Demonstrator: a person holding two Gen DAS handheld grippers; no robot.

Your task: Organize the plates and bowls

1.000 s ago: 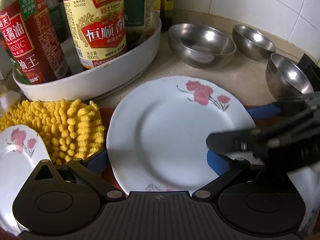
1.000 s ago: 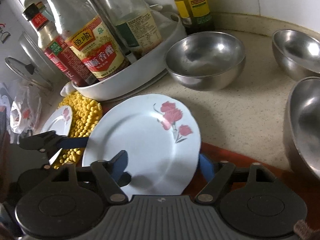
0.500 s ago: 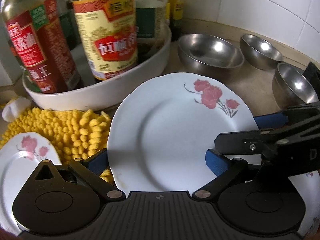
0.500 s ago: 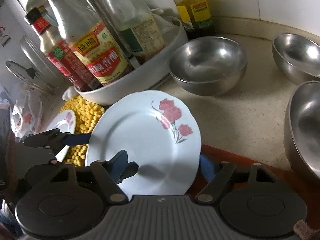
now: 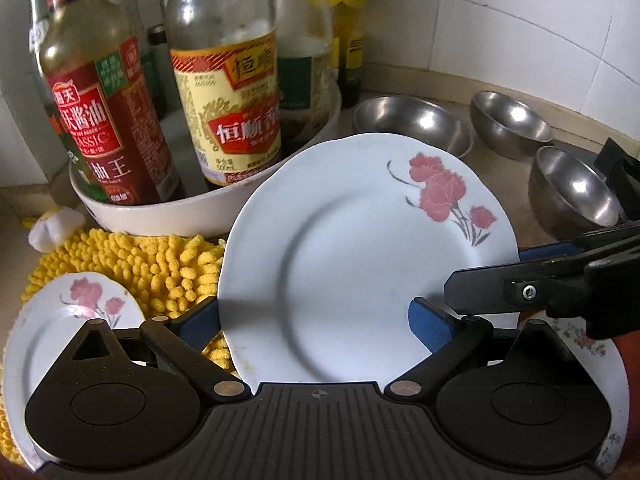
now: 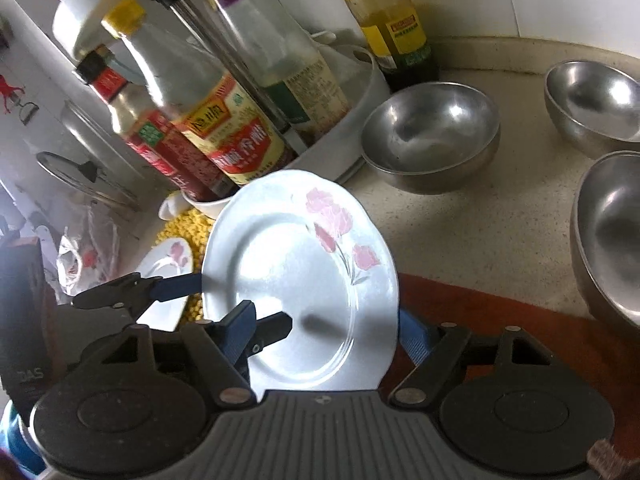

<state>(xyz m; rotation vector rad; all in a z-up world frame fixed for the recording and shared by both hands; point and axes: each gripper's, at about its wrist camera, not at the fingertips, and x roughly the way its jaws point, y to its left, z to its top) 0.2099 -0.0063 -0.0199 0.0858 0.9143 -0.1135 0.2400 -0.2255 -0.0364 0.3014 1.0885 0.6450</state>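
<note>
A white plate with red flowers (image 5: 340,260) (image 6: 288,264) hangs tilted above the counter, held by both grippers. My left gripper (image 5: 316,322) is shut on its near rim, with one blue pad (image 5: 434,322) on the face and the other under the left edge. My right gripper (image 6: 328,334) is shut on the same plate, one pad (image 6: 240,328) on top and one behind the right rim. A smaller flowered plate (image 5: 76,312) (image 6: 168,256) lies on the yellow mat (image 5: 152,264). Three steel bowls (image 5: 412,124) (image 5: 510,124) (image 5: 572,192) stand at the back right.
A white tray (image 5: 160,216) crowded with sauce bottles stands close behind the held plate. Another patterned plate (image 5: 580,344) lies low on the right over a red mat (image 6: 520,328). The tiled wall (image 5: 500,32) bounds the counter at the back.
The flowered plate has risen off the surface and tipped up toward the cameras, carried by both grippers. The right gripper's fingers have drawn in onto it. The bowls have stayed put.
</note>
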